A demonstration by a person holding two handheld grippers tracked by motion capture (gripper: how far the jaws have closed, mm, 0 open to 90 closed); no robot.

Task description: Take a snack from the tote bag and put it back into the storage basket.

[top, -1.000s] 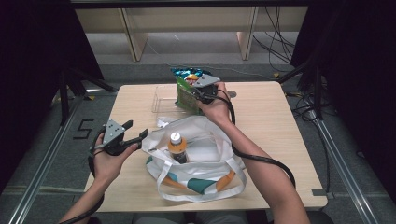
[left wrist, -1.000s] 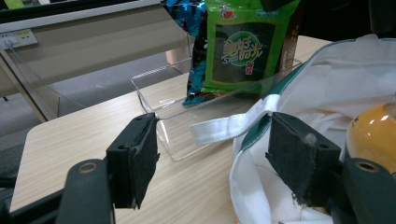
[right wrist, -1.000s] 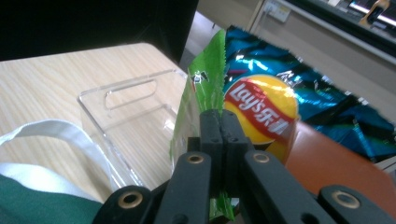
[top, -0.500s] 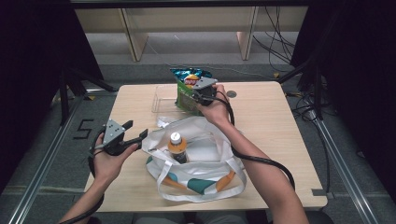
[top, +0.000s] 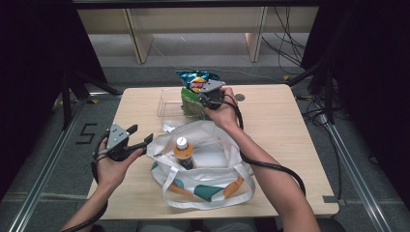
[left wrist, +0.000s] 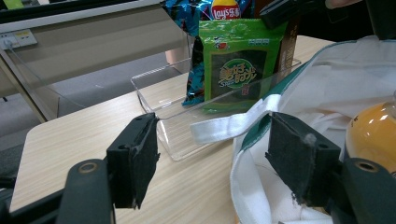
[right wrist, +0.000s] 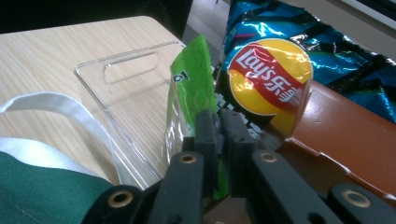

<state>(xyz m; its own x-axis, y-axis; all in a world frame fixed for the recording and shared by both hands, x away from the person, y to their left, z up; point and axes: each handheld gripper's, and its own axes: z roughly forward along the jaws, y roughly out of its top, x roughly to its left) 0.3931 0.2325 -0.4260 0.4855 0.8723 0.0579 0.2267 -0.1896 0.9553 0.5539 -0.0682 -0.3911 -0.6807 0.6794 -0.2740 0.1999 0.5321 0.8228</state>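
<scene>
Left gripper [left wrist: 212, 163]: I hold it wide open at the near left of the worktop [top: 290, 145], nothing between its pads; the tote bag's rim lies just beside its right jaw.
Tote bag [top: 212, 164]: white with green inside, slumped open just right of my left gripper, an orange drink bottle [top: 183, 152] standing upright in it.
Bag strap [left wrist: 229, 126]: draped ahead of the left gripper, touching the clear tray's near wall; I judge it could snag the packet on the way to the bag.
Right gripper [right wrist: 217, 126]: jaws narrow, pinched on the top edge of the green seaweed packet [right wrist: 191, 93]; they have just been opening a little with the packet's edge between them.
Risk: the hold is on a thin edge only, so I judge the packet may slip or fold if the jaws ease further.
Clear tray [right wrist: 126, 79]: its wall stands on the bag side of the packet; dragging low would catch it.
Chips bag [right wrist: 271, 77]: leaning directly behind the packet, touching it; it may topple when the packet goes.
Brown box [right wrist: 341, 126]: to the right of the right gripper, close by.
</scene>
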